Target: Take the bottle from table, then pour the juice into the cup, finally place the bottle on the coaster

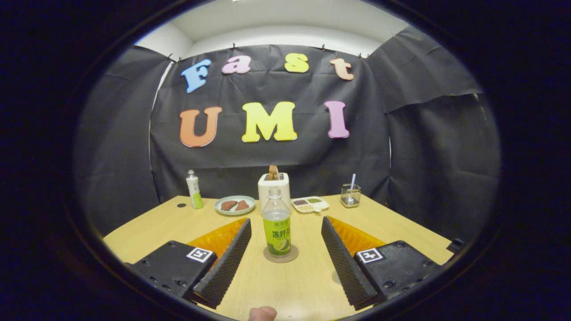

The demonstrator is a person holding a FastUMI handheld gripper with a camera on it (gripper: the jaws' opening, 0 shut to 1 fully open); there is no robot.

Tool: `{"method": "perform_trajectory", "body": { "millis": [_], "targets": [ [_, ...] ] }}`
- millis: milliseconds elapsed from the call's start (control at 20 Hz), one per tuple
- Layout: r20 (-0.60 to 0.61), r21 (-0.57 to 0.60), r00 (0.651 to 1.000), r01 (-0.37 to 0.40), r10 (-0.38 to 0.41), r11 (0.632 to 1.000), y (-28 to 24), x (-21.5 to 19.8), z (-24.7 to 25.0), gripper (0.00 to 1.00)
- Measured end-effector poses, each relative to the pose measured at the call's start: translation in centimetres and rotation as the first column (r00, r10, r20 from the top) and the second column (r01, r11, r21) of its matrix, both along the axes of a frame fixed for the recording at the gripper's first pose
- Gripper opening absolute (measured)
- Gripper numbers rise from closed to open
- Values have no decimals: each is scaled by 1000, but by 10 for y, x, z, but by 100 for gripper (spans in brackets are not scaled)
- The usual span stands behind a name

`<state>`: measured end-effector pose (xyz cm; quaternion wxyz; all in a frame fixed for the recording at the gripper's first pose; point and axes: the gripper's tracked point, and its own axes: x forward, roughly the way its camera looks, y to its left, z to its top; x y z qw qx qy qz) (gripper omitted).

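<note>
The bottle (276,223) is clear with a green label and no cap. It stands straight up, mouth pointing to the ceiling, on a round coaster (281,256) on the surface (290,285). The tongs (285,243) are wide open, one finger on each side, not touching it.

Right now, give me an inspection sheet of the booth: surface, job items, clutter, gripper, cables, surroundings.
Surface: wooden table, small dark spot near its far left corner.
Job's things: bottle upright on the coaster, cap off; cup not identified.
Clutter: second bottle, plate with brown pieces, toaster, divided tray, wire holder.
Grippers: hand-held gripper open, fingers either side of the bottle, not touching.
Cables: nothing seen.
Surroundings: black cloth wall, white wall above.
</note>
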<state>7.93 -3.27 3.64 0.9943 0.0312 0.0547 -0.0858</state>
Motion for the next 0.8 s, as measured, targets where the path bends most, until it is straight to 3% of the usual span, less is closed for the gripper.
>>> {"method": "perform_trajectory", "body": {
  "millis": [450,800],
  "targets": [
    [118,-27,993,-23,26,999,4,-83,28,100],
    [167,-12,984,-62,63,998,15,-113,34,100]
  ]
}}
